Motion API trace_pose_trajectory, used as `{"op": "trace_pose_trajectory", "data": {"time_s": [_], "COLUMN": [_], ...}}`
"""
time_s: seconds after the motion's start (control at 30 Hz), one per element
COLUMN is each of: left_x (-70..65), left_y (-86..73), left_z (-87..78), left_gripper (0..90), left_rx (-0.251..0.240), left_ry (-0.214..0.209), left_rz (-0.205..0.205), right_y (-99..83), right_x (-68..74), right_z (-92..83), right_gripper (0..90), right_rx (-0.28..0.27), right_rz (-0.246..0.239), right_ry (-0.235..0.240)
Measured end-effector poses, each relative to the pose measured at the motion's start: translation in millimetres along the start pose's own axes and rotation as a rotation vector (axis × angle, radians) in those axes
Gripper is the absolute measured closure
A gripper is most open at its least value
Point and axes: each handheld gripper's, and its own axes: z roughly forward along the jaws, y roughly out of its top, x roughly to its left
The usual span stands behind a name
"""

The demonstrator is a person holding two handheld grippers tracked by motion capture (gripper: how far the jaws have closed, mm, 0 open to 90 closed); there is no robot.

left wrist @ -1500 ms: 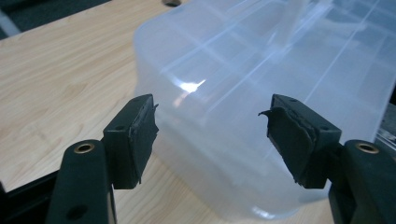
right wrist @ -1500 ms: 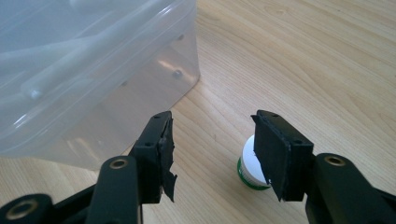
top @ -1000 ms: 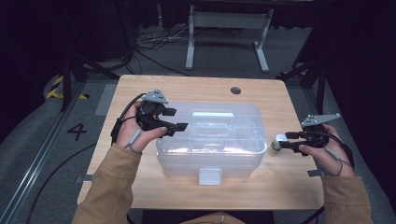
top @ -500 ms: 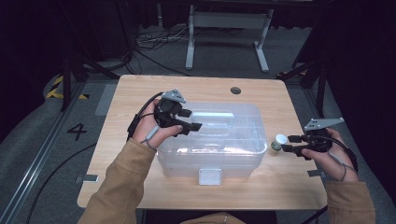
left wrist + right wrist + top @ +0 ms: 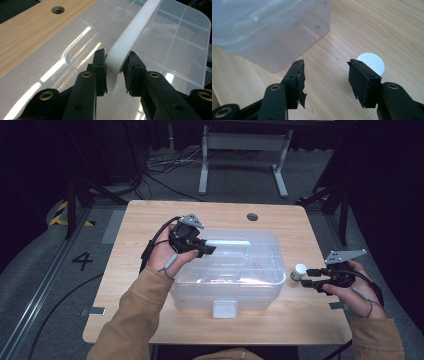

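Nearest the person, the right gripper [image 5: 309,277] hovers low over the pale wooden table [image 5: 150,215] w/ jaws spread and nothing between them. Just beyond and beside its outer finger [image 5: 362,82] stands a small bottle with a round white cap [image 5: 372,63], not touching. Off the inner finger's side sits the corner of the large clear plastic storage box with a gridded lid [image 5: 230,275], near but apart.

Farther out, over the box lid, the left gripper [image 5: 115,67] has just been closing its jaws, w/ the white plastic carry handle [image 5: 132,32] between them. Both pads [image 5: 100,67] now press the handle's near end, one on each face; the handle runs away from the fingertips across the lid. Beyond the box, a round cable hole [image 5: 252,216] in the table.

Judgement: the step is securing the handle, prob. to lift or swing it. To do it well, keep the grip square across the flat faces, deep in the pads rather than at the tips, & pull straight up so the smooth plastic doesn't slip out. Right gripper should stay off the bottle.
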Motion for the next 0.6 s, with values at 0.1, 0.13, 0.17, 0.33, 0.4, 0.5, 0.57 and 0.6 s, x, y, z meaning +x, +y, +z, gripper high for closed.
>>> {"op": "trace_pose_trajectory", "data": {"time_s": [0.1,0.13,0.17,0.33,0.4,0.5,0.57,0.6], "left_x": [0.3,0.3,0.4,4.4,6.9,9.0,11.6,12.7], "left_y": [3.7,4.9,6.1,11.3,13.9,18.8,22.1,23.2], "left_z": [-0.3,-0.5,-0.8,-3.5,-4.0,-5.3,-6.1,-6.3], "left_gripper": [73.5,73.4,73.5,73.8,73.9,73.9,73.8,73.8], "left_rx": [0.027,0.035,0.041,0.03,0.03,0.036,0.04,0.04], "left_ry": [-0.003,-0.003,-0.001,0.004,0.002,0.012,0.009,0.005], "left_rz": [-0.005,-0.004,-0.003,-0.016,-0.022,-0.028,-0.032,-0.039], "right_y": [-0.3,-0.4,-0.4,-0.4,-0.3,0.1,0.6,0.8], "right_x": [1.6,2.0,2.3,4.2,4.6,5.5,6.0,6.1], "right_z": [-0.6,-0.7,-0.8,-0.9,-1.0,-1.2,-1.3,-1.2], "right_gripper": [47.7,47.7,47.8,47.8,47.8,47.8,47.8,48.2], "right_rx": [0.001,0.001,0.0,-0.002,-0.002,-0.006,-0.01,-0.013], "right_rz": [-0.002,-0.003,-0.004,-0.004,-0.006,-0.004,-0.004,-0.008], "right_ry": [0.005,0.005,0.005,0.015,0.017,0.019,0.021,0.022]}}
